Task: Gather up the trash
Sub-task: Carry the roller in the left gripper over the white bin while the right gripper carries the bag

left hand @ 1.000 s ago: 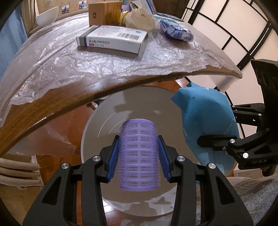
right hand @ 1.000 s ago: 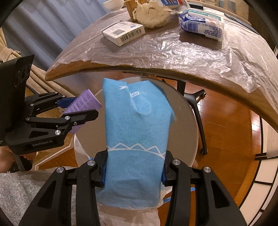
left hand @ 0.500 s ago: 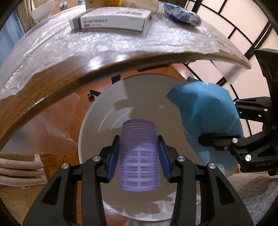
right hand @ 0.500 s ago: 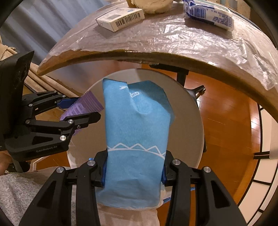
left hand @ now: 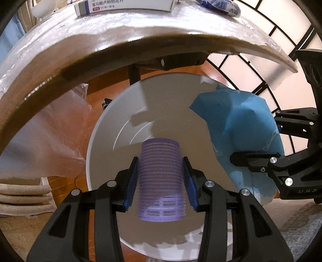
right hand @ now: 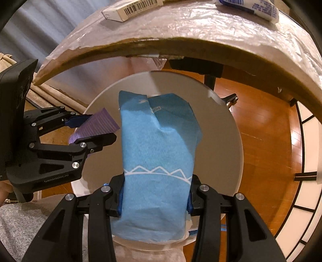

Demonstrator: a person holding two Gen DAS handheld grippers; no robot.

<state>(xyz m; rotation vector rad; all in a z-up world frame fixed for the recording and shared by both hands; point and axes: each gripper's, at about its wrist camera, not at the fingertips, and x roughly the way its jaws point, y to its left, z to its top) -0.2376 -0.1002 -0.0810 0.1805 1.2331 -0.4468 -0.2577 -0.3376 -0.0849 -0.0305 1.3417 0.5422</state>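
Note:
A purple ribbed hair roller [left hand: 160, 177] stands upright between the blue pads of my left gripper [left hand: 160, 161], which is shut on it. My right gripper [right hand: 156, 181] is shut on a blue paper packet [right hand: 159, 153] with a white zigzag line. Both hang side by side over a round grey bin [left hand: 165, 104], below the table's edge. From the right wrist view the left gripper [right hand: 98, 129] and the roller [right hand: 96, 125] sit at the left over the bin [right hand: 217, 129]. In the left wrist view the right gripper [left hand: 255, 139] and the packet [left hand: 237, 131] are at the right.
The wooden table edge [left hand: 120, 46] under plastic film arches above both grippers. On it lie a medicine box [left hand: 124, 5] and a blue-and-white packet [left hand: 221, 7]. Loose plastic sheet [left hand: 50, 131] hangs at the left. A black table leg [right hand: 210, 80] and wood floor [right hand: 261, 131] lie beyond the bin.
Both grippers have sunk from table level to below its edge, closer over the bin. The things on the table have slid toward the top of the views. Both grips are unchanged.

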